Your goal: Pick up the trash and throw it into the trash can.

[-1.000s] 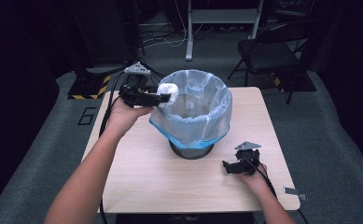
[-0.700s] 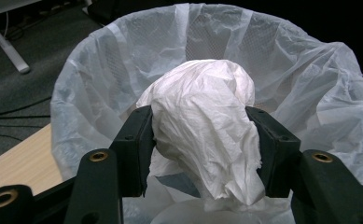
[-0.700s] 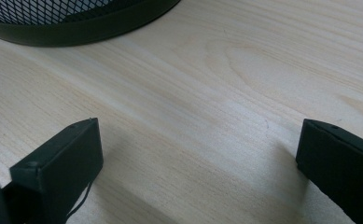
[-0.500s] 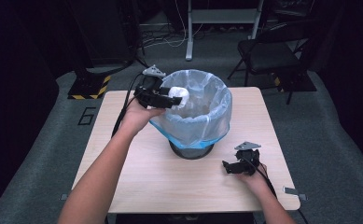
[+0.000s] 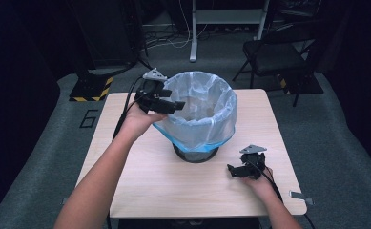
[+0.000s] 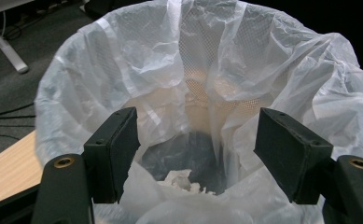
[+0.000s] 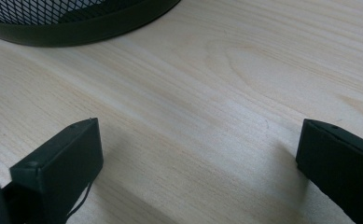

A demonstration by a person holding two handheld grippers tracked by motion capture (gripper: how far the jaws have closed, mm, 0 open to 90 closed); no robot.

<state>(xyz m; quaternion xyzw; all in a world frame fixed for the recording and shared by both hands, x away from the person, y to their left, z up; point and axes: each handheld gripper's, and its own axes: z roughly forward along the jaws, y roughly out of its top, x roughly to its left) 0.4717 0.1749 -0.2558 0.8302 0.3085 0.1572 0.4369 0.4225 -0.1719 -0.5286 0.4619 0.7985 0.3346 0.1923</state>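
My left gripper (image 5: 166, 106) hangs over the near-left rim of the mesh wastebasket (image 5: 196, 153), its jaws spread wide and empty above the clear bin liner (image 5: 207, 107). A crumpled white wad of paper (image 6: 184, 181) lies at the bottom of that liner. Over to the right, my right gripper (image 5: 234, 171) rests low on the light wooden table (image 5: 145, 186) just beside the basket's black base, its jaws also parted with nothing between them.

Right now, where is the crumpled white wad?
In the left gripper view, the crumpled white wad lies at the bottom of the lined bin, below and between the open jaws of the left gripper, touching neither.
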